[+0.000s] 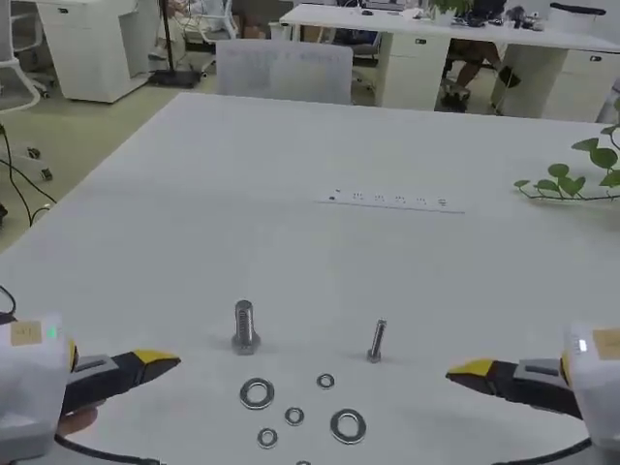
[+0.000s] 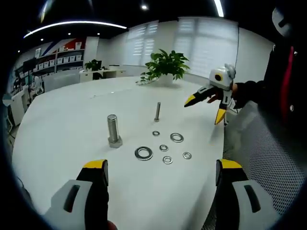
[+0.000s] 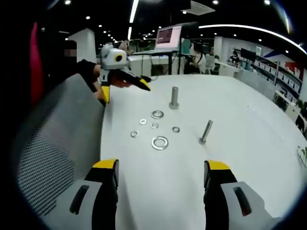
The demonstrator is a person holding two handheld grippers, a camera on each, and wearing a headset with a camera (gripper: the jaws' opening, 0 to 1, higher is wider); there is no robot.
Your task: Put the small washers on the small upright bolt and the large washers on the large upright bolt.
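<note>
One small washer (image 1: 303, 462) clipped by bottom edge, plant (image 1: 584, 177) cropped

The large bolt (image 1: 245, 326) and the small bolt (image 1: 377, 341) are bare grey metal with a dull sheen and ridged, threaded shanks. The large washers (image 1: 257, 393) and small washers (image 1: 294, 417) are smooth, brighter metal that glints. The table (image 1: 291, 194) has a smooth, matt white top, and the left gripper (image 1: 163, 363) and right gripper (image 1: 463, 370) have matt yellow plastic-looking tips on grey jaws.
</note>
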